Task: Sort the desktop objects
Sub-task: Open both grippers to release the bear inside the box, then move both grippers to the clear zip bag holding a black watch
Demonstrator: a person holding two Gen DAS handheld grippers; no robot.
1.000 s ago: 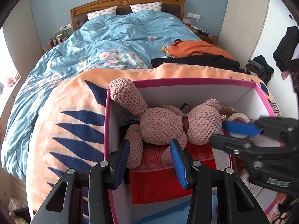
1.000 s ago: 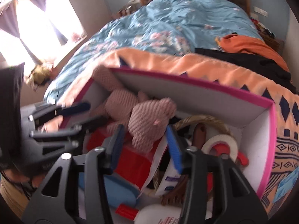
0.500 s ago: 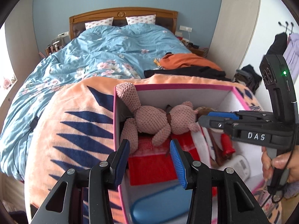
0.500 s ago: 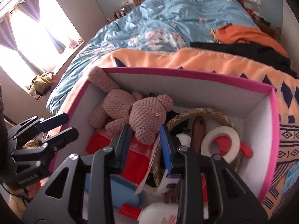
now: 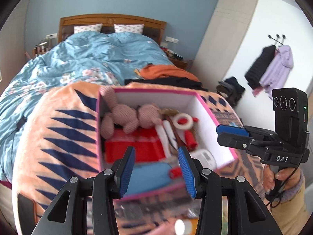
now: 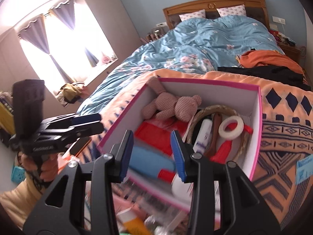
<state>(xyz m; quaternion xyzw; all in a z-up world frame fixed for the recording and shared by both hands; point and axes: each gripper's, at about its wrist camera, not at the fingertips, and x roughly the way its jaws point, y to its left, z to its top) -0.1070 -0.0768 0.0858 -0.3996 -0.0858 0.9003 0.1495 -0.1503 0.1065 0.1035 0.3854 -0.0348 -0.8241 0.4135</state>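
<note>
Left wrist view: the pink-rimmed white cardboard box (image 5: 211, 115) sits on the orange blanket with navy triangles (image 5: 64, 129) at the foot of the bed. It already holds much: a pink knitted teddy bear (image 5: 129, 115) lying along the far wall, a red folded packet (image 5: 133, 148) beneath it, a white tape roll (image 5: 184, 120), a blue flat case (image 5: 146, 176) near the front. The left gripper (image 5: 156, 168) hangs above the box's near edge, its blue-padded fingers apart with nothing between them. The right gripper (image 5: 232, 135) is off to the side, held in a hand (image 5: 281, 178), clear of the box.

Right wrist view: the same box (image 6: 254, 137) shows further contents, among them a woven rattan ring (image 6: 213, 109), a white tube (image 6: 203, 135) and a red tassel (image 6: 225, 150). The right gripper (image 6: 152, 152) has its fingers opening, with nothing held between them. In front of the box, blurred, lie an orange packet (image 6: 135, 223) and other small things I cannot identify.

By my reading, sorting is well along: most things are in the box, both grippers are empty, and the few blurred things in front of it are what is left to put in.
</note>
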